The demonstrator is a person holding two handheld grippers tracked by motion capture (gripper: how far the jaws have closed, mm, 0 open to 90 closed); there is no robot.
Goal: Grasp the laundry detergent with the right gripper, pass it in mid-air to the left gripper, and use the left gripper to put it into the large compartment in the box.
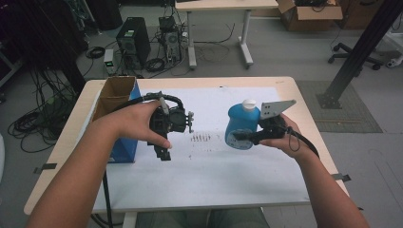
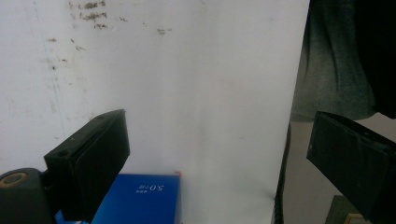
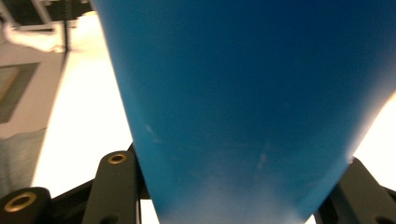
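Broadly, a wooden table is covered by a white sheet, marked with small dark specks near its middle. At the sheet's left edge an open cardboard box with blue sides is stood. A blue bottle with a white cap is held upright above the right half of the sheet, clamped at its lower body between the jaws of the right gripper; in the right gripper view the blue wall is seen pressed between both jaws. The left gripper is held just beside the box, pointed down at the sheet, its jaws spread wide with nothing between them.
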